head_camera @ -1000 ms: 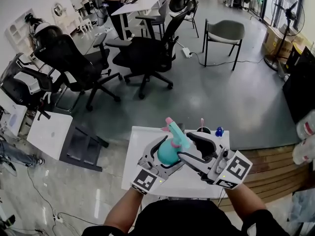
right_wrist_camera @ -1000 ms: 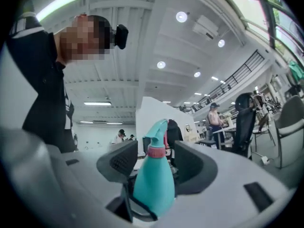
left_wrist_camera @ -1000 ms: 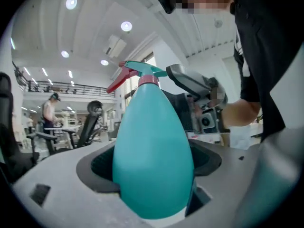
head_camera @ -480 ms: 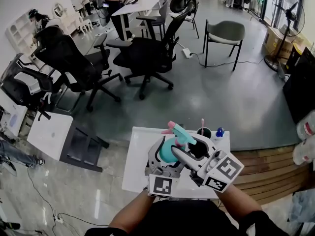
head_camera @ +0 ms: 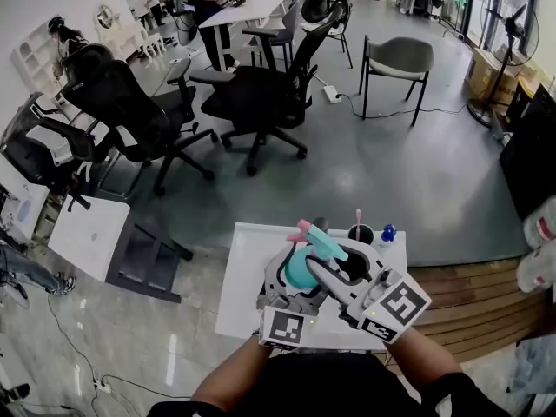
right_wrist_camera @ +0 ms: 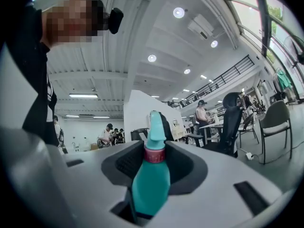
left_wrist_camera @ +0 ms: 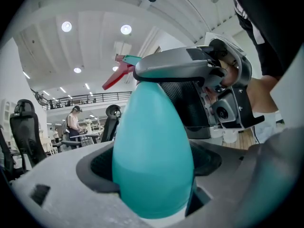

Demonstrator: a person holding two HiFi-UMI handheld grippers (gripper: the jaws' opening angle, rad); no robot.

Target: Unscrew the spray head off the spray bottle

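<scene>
A teal spray bottle point(head_camera: 298, 270) with a pink collar point(right_wrist_camera: 154, 155), teal spray head point(head_camera: 323, 241) and pink trigger point(left_wrist_camera: 116, 77) is held up over the white table point(head_camera: 245, 263). My left gripper point(head_camera: 294, 278) is shut on the bottle's body point(left_wrist_camera: 152, 156), which fills the left gripper view. My right gripper point(head_camera: 337, 254) comes in from the right at the bottle's top. Its jaws are closing, with the collar and neck between them. In the right gripper view a narrow gap still shows on each side of the collar. The right gripper point(left_wrist_camera: 190, 77) sits over the bottle's tip.
A dark cup point(head_camera: 358, 231) with a pink stick and a small blue item point(head_camera: 387, 232) stand at the table's far edge. Black office chairs point(head_camera: 261, 98), a grey chair point(head_camera: 398, 57) and a low white stand point(head_camera: 87, 237) are on the floor beyond. Wooden flooring point(head_camera: 486, 294) lies at right.
My left gripper has swung from the bottle's left to beneath it, still holding the body. The right gripper has come closer around the spray head and its jaws have narrowed.
</scene>
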